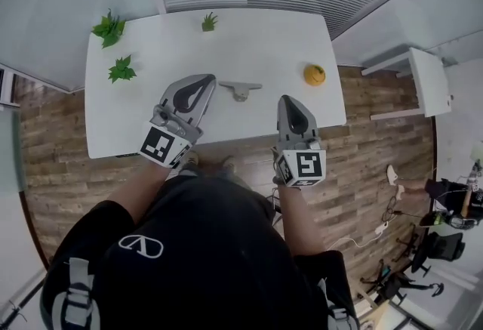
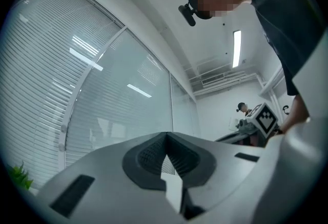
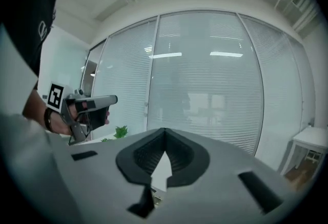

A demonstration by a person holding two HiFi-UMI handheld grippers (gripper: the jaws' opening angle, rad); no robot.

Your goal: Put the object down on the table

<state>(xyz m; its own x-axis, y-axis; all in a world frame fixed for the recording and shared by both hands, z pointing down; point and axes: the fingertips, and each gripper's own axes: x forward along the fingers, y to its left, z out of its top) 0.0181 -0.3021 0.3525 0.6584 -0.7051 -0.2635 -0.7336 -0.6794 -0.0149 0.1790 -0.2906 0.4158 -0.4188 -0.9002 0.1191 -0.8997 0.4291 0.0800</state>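
A small grey T-shaped object (image 1: 240,88) lies on the white table (image 1: 151,124), near its middle. An orange round object (image 1: 315,75) rests close to the table's right edge. My left gripper (image 1: 202,82) hovers over the table's front part, just left of the grey object, jaws shut and empty. Over the front edge my right gripper (image 1: 287,100) is also shut with nothing in it. Both gripper views point up at the window blinds; the left gripper (image 2: 165,134) and the right gripper (image 3: 164,129) show their tips meeting.
Two leafy green plants (image 1: 110,28) (image 1: 121,69) stand at the table's left end and a smaller one (image 1: 209,21) at its far edge. A white side table (image 1: 423,79) stands to the right. Wooden floor surrounds the table; chairs and cables lie at lower right.
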